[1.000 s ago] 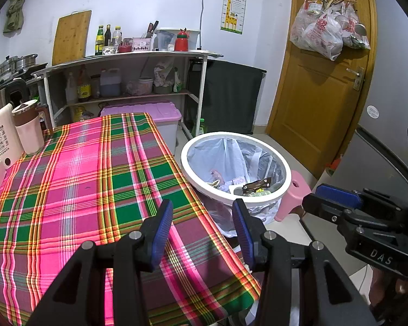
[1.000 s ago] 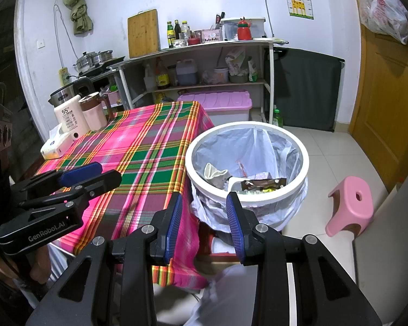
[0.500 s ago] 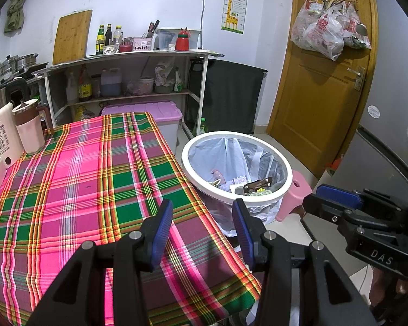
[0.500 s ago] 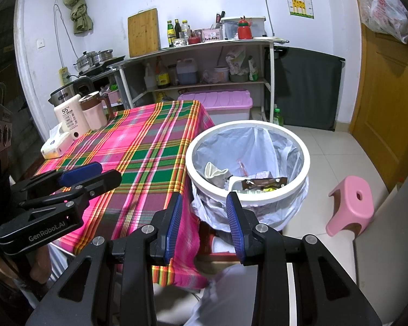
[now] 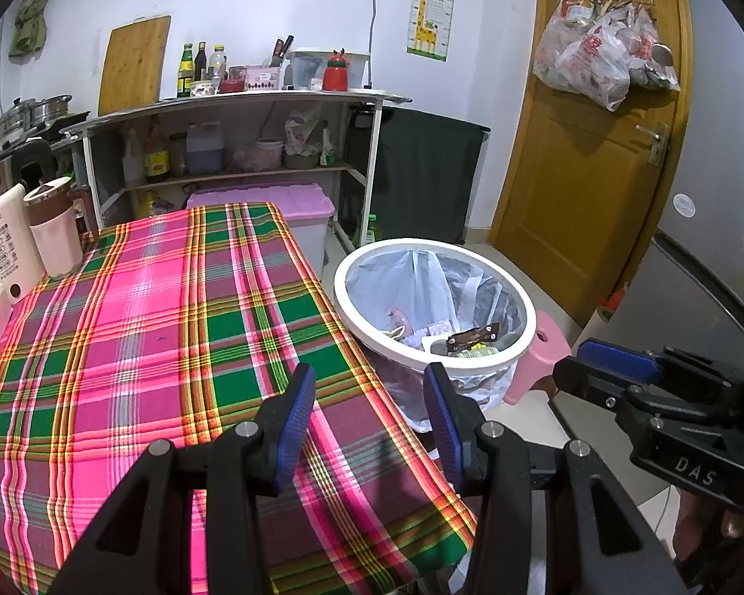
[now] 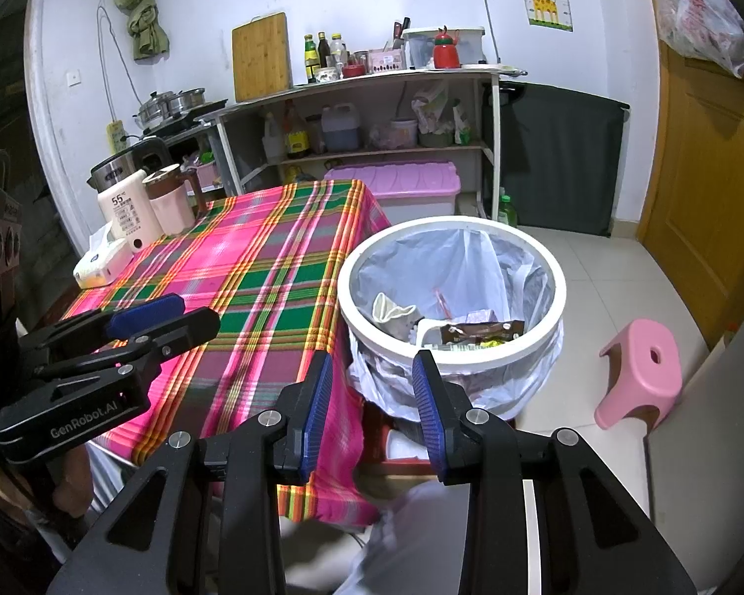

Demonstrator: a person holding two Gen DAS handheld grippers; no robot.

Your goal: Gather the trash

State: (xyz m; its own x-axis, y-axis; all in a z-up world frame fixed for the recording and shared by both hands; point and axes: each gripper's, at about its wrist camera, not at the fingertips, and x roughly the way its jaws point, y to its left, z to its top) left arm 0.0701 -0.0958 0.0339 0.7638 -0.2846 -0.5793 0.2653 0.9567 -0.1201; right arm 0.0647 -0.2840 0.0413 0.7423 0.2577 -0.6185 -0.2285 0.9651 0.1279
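The left gripper [image 5: 367, 421] and the right gripper [image 6: 372, 409] are both open and hold nothing. The round white trash bin [image 6: 545, 267] sits on the floor at about one o'clock from each, nearer the right one. Inside its thin, crinkly bag lies a brown wrapper [image 6: 481, 331], long side left-to-right. The checked cloth [image 5: 149, 327] looks bare of trash.

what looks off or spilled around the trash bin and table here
Nothing stands out. The trash sits inside the lined white bin, none on the floor tiles nearby. The plaid tablecloth lies flat with no litter on it. Both grippers, left and right, are open and empty.
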